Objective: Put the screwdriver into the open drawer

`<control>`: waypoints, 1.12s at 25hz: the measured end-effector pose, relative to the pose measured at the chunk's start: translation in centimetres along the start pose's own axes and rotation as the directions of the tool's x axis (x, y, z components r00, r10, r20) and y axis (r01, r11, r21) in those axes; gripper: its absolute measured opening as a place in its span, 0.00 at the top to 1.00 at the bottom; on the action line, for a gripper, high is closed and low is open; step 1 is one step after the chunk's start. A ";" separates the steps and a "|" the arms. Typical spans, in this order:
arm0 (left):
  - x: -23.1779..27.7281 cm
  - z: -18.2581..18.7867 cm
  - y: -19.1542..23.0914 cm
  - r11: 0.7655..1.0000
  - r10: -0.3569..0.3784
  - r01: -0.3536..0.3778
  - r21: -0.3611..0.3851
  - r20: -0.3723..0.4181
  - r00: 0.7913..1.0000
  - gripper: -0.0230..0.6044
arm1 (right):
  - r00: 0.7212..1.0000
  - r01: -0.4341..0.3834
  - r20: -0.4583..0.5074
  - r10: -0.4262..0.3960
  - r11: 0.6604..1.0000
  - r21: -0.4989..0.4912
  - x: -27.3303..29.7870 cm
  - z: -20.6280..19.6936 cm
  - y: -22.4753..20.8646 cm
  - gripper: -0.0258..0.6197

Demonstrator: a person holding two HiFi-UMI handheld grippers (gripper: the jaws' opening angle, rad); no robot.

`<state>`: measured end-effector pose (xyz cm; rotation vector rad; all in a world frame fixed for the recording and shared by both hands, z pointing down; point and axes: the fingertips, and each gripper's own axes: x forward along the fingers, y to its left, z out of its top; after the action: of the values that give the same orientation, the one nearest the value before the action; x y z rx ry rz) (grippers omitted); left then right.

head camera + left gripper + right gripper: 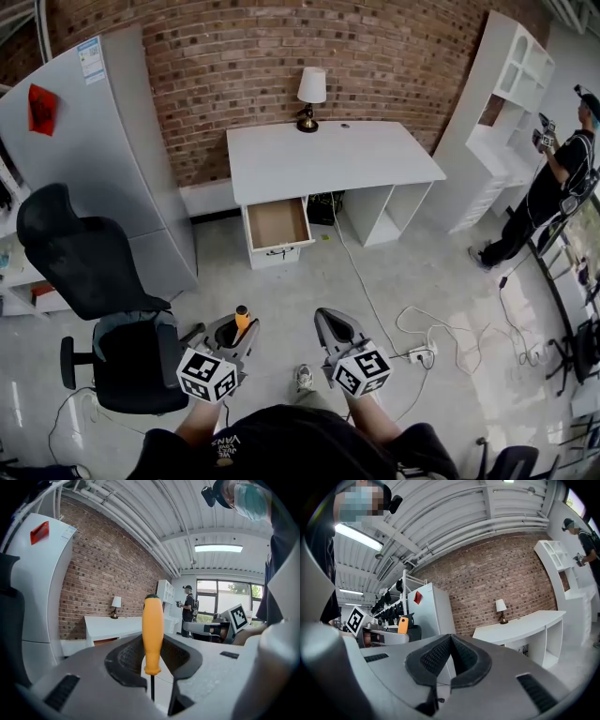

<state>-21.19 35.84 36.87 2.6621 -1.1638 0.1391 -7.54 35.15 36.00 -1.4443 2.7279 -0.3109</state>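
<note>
**Two grippers raised, one carrying the screwdriver**

Both grippers hung low in the head view, close in front of the person and side by side, marker cubes toward the body and jaws aimed ahead. The left gripper (234, 334) held the screwdriver (241, 320), whose orange handle poked up out of the jaws. The right gripper (330, 322) carried nothing. The drawer (277, 223) stood pulled out under the left end of the white desk (328, 155), its brown bottom bare, well apart from both grippers across open floor. Judging by that gap, the carry toward the drawer was yet to be made, and an office chair (94, 272) stood to the left of the way.

In the left gripper view, the jaws were clamped on the lower end of the orange handle, so the tool stood nearly upright with its thin dark shaft running down between them. That hold probably kept the tool steady for the walk; for the drop it would likely need tipping over the drawer. The desk showed beyond the handle, so the left gripper pointed roughly at the goal.

In the right gripper view, the two ribbed pads (465, 657) met with nothing between them: shut and idle. It was angled up, toward the brick wall and the desk with its lamp (500, 606), while the left gripper showed off to the left with the orange handle on top. I judged it was simply being held clear.
</note>
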 end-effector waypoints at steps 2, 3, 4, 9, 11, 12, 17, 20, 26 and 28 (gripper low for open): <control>1.9 0.6 0.2 1.000 0.010 -0.010 0.005 0.001 1.000 0.81 | 1.000 -0.007 0.001 0.007 1.000 -0.001 0.7 0.4 -1.8 0.96; 3.0 0.8 0.3 1.000 0.014 -0.014 0.008 0.002 1.000 0.81 | 1.000 -0.009 0.002 0.009 1.000 -0.001 1.0 0.6 -2.8 0.96; 4.2 1.1 0.3 1.000 0.017 -0.017 0.010 0.004 1.000 0.81 | 1.000 -0.012 0.002 0.012 1.000 0.000 1.3 0.7 -3.9 0.96; 9.1 2.1 0.7 0.999 0.038 -0.038 0.004 0.007 0.999 0.81 | 1.000 -0.027 -0.001 0.027 1.000 0.004 2.6 1.6 -8.9 0.96; 10.9 2.5 0.8 0.999 0.046 -0.046 0.003 0.008 0.999 0.81 | 0.999 -0.032 -0.002 0.032 0.999 0.003 3.2 1.9 -10.6 0.96; 11.8 2.5 0.8 0.999 0.049 -0.049 0.003 0.008 0.999 0.81 | 0.999 -0.034 -0.003 0.034 0.999 0.002 3.3 2.0 -11.5 0.96; 15.8 2.7 0.1 0.997 0.077 -0.077 -0.004 0.011 0.997 0.81 | 0.999 -0.052 -0.015 0.052 0.999 0.007 3.5 2.3 -15.7 0.96; 17.3 2.8 -0.1 0.996 0.090 -0.090 -0.015 0.006 0.996 0.81 | 0.998 -0.054 -0.029 0.055 0.998 0.012 3.6 2.3 -17.5 0.96; 19.5 2.1 1.6 0.994 0.101 -0.102 -0.027 -0.026 0.995 0.81 | 0.997 -0.055 -0.042 0.057 0.997 0.044 5.4 1.2 -19.3 0.96; 20.6 2.0 2.2 0.995 0.088 -0.089 -0.032 -0.031 0.996 0.81 | 0.998 -0.046 -0.045 0.049 0.998 0.051 6.2 1.0 -20.0 0.96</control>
<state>-8.83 19.21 39.01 2.5715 -1.2643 0.1727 5.39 18.95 39.30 -1.3750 2.7646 -0.4129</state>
